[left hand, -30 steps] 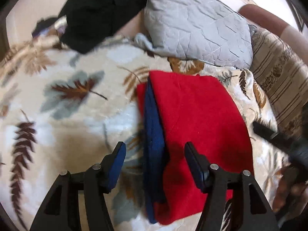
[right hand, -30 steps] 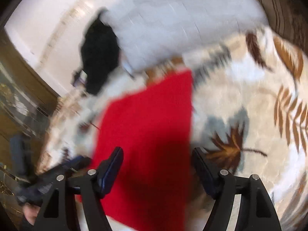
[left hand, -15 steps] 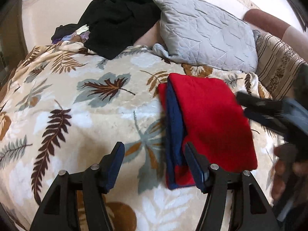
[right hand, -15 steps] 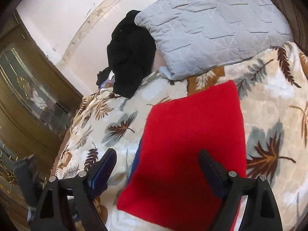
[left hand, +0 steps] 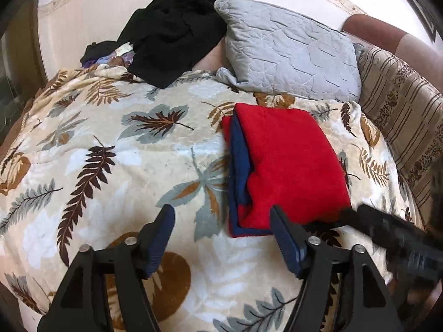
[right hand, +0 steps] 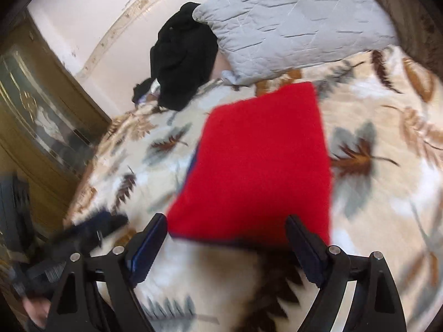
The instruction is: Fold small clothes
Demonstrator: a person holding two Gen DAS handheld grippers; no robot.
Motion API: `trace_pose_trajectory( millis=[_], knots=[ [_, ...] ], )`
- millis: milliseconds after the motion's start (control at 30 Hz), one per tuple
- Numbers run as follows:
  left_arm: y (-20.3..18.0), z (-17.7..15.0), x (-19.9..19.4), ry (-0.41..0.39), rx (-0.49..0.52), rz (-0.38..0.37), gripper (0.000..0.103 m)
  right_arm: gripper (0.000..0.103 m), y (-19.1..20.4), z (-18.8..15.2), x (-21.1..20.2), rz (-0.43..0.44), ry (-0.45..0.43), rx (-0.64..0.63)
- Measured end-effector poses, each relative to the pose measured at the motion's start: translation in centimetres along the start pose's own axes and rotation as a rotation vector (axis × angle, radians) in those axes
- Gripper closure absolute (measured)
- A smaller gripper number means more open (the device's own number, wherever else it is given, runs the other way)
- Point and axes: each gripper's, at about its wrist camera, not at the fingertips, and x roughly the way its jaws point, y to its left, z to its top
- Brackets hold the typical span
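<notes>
Lying folded on the leaf-print blanket (left hand: 116,166), your red garment (left hand: 288,166) is a neat rectangle with a navy layer (left hand: 239,160) showing along its left edge and near hem, just in front of the grey pillow (left hand: 288,49). Your left hand-held gripper (left hand: 223,238) hangs with its jaws spread, empty, at the garment's near left corner. Your right hand-held gripper (right hand: 227,246) is likewise spread wide and empty over the near hem, though that view is blurred.

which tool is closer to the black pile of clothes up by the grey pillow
Left, though neither is close. The left tool is open over the blanket, nearer the black clothes. The right tool is open at the red garment's near edge, farther off.
</notes>
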Motion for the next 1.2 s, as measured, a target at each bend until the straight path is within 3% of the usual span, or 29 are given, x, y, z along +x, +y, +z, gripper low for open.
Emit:
trace_pose_trajectory(
  millis=[167, 233, 500, 667, 900, 1200],
  knots=[
    [-1.5, -0.7, -1.0, -0.01, 0.021, 0.036, 0.028, 0.013, 0.7, -2.6, -2.8, -0.122, -0.022, -0.06],
    [-2.0, -0.9, -1.2, -0.008, 0.036, 0.059, 0.028, 0.007, 1.0, -3.1, -3.4, -0.165, -0.022, -0.071],
    [-2.7, -1.4, -1.6, -0.003, 0.049, 0.096, 0.028, 0.004, 2.2, -3.7, -4.2, -0.259, -0.038, -0.13],
    [-3.1, -1.1, -1.7, -0.013, 0.058, 0.106, 0.027, 0.004, 1.7, -3.4, -4.3, -0.299, -0.039, -0.126],
    [-4.1, -0.3, -1.5, -0.001, 0.045, 0.056, 0.026, 0.004, 0.5, -2.2, -4.1, -0.352, -0.035, -0.127],
    [-5.3, 0.8, -1.3, -0.023, 0.068, 0.03, 0.026, 0.004, -0.3, -1.5, -3.6, -0.358, -0.021, -0.138]
  ],
)
